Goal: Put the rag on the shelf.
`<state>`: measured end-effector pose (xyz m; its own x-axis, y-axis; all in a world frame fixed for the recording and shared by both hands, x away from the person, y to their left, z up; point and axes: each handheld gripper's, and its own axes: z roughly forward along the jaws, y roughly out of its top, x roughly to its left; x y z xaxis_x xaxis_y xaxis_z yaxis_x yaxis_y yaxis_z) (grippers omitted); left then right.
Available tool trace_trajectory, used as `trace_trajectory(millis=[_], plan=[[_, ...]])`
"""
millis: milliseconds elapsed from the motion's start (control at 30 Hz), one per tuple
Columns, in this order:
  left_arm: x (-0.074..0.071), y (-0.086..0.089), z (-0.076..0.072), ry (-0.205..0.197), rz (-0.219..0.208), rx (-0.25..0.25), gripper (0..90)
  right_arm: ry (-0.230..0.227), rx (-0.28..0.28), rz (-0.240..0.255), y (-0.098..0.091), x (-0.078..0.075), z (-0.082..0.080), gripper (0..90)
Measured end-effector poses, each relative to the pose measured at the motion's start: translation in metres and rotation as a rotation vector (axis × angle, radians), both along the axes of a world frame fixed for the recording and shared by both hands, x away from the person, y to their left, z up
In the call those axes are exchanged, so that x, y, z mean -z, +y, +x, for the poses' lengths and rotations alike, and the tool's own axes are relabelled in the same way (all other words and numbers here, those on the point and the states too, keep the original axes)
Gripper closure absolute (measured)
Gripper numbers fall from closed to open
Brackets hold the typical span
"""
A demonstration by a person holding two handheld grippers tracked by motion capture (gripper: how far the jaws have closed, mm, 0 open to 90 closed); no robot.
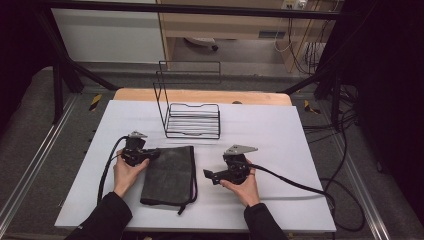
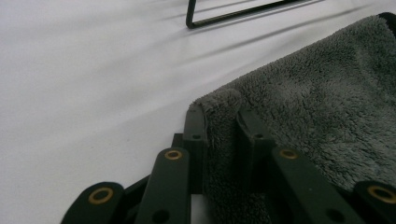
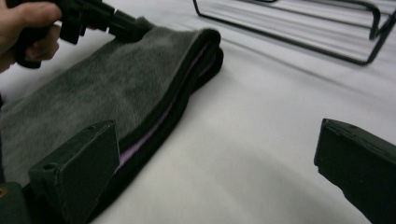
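two grippers: left gripper [image 2: 223, 122] pinching one grey towel [image 1: 169, 173]; right gripper [image 3: 219, 172] spread.

We are looking at a lab or test room set up for recording. A black metal frame [image 1: 65, 65] is standing around the white table [image 1: 280, 150], with cables [image 1: 345, 150] trailing over grey carpet at the right of the high view. At the upper right, wires are hanging from a wall socket [image 1: 295, 4] beside plain wooden furniture [image 1: 225, 22].
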<state>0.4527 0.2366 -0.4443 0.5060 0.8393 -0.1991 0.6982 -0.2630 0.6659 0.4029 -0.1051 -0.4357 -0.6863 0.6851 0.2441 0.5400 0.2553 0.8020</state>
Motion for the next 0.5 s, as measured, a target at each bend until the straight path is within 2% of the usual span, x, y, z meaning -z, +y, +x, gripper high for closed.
trace_trajectory(millis=[133,167,267,433,500], plan=[[0.000,0.000,0.000,-0.004,0.002,0.003,75.3,0.001,0.002,0.010,0.013,-0.004,0.008,2.3],[0.000,0.000,0.000,-0.007,0.003,0.003,75.3,0.003,-0.009,0.003,0.025,-0.007,0.014,3.6],[0.000,0.000,0.000,-0.006,0.002,0.006,75.2,0.014,-0.007,-0.006,0.042,-0.009,0.024,5.9],[0.000,-0.001,0.000,-0.014,0.011,0.009,75.0,0.025,0.020,-0.023,0.063,-0.006,0.041,11.2],[0.000,-0.001,0.000,-0.015,0.014,0.010,75.1,0.024,0.029,-0.033,0.065,-0.004,0.045,12.7]])
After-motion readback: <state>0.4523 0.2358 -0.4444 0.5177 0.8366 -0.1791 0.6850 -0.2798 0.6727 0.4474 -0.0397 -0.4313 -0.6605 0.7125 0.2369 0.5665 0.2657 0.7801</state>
